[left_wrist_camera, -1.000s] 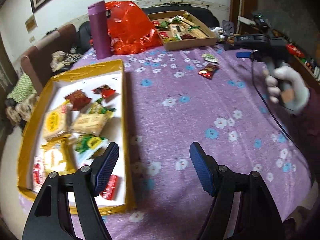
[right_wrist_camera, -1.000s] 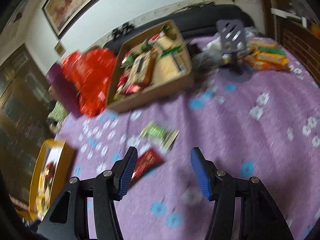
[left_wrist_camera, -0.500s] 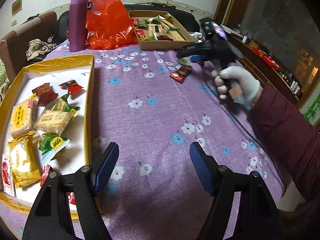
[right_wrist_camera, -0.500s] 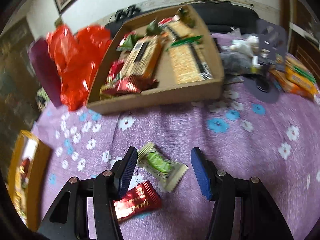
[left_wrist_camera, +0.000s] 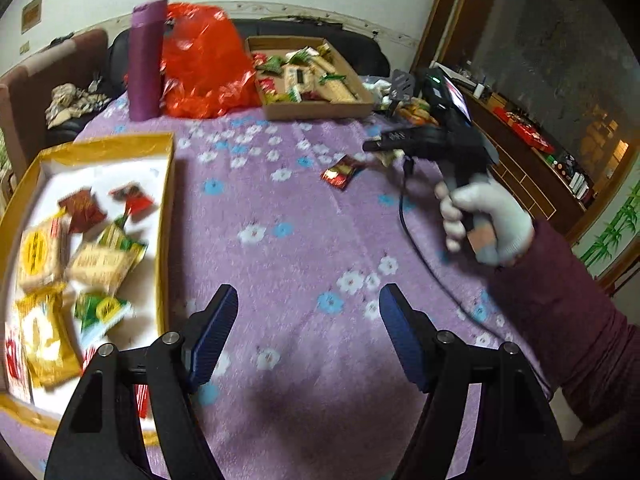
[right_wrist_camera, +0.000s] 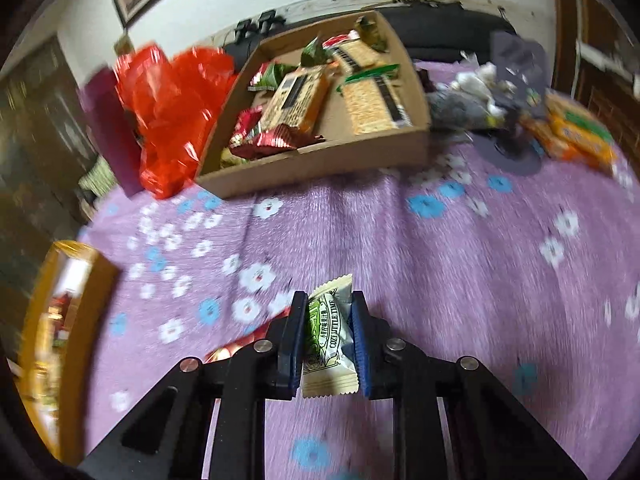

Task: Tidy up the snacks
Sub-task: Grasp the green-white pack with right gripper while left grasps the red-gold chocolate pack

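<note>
Jaws of our right gripper (right_wrist_camera: pixel 329 330) have just clenched on the crinkly green-and-white snack packet (right_wrist_camera: pixel 328 340), lifted off the fuzzy purple flowered bench (right_wrist_camera: pixel 400 264); beyond lies the cardboard box (right_wrist_camera: pixel 320 160). Our left gripper (left_wrist_camera: pixel 308 328) hangs released.

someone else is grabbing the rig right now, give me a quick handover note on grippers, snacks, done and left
Right gripper: jaws have just closed, now shut on the green and white snack packet.
Left gripper: open, empty, over the purple cloth beside the yellow tray.
Done: several snacks already lie in the yellow tray.
Left: place the held packet, then the red packet lying loose on the cloth. More snacks sit in the cardboard box at the far side.
</note>
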A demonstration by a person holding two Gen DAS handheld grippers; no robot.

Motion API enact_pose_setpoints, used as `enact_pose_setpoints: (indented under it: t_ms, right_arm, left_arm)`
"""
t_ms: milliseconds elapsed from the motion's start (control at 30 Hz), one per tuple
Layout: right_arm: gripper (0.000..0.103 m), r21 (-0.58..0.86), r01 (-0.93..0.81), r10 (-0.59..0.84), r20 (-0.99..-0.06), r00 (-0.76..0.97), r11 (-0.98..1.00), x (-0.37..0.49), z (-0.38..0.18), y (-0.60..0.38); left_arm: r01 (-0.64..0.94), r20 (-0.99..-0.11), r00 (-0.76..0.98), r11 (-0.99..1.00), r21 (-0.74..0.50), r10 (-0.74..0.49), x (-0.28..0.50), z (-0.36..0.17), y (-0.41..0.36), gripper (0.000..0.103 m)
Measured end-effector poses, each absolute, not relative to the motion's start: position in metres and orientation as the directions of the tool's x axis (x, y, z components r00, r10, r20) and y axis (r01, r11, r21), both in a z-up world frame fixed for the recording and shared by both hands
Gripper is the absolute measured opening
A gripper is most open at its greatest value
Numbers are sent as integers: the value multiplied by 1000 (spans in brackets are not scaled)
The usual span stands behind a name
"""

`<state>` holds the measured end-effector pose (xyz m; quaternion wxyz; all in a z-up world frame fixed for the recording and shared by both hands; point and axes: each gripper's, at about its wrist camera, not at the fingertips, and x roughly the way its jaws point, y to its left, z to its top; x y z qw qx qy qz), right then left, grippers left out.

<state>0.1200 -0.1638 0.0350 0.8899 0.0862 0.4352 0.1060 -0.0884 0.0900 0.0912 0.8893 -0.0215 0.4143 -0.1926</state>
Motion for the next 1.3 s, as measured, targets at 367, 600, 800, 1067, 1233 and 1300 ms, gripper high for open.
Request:
enact_pose_setpoints:
  t_ms: [367, 600, 800, 1067, 1233, 1300]
  right_arm:
    - [22, 515, -121, 483, -661, 574, 848, 64, 28, -212]
    - [22, 626, -84, 569, -635, 522, 775, 75, 7, -228]
    - [24, 631, -74, 567, -633, 527, 773, 76, 7, -235]
    - [25, 633, -61, 564, -637, 526, 772, 78, 2, -240]
    - [32, 575, -88, 534, -677, 506, 813, 77, 2, -227]
    - [38, 537, -108, 511, -694, 507, 836, 73, 5, -219]
  left_arm:
    - [407, -738, 570, 904, -130, -362, 3, 81, 19, 73]
    - [434, -776, 548, 899, -57, -314, 57, 54, -23, 73]
    - [475, -802, 507, 879, -45, -315, 92, 39, -45, 73]
    - [554, -832, 480, 832, 42, -278, 111, 17, -71, 70]
    - [560, -822, 477, 829, 12, -310, 113, 18, -71, 55]
    - [583, -822, 467, 813, 10, -325, 110, 22, -70, 23]
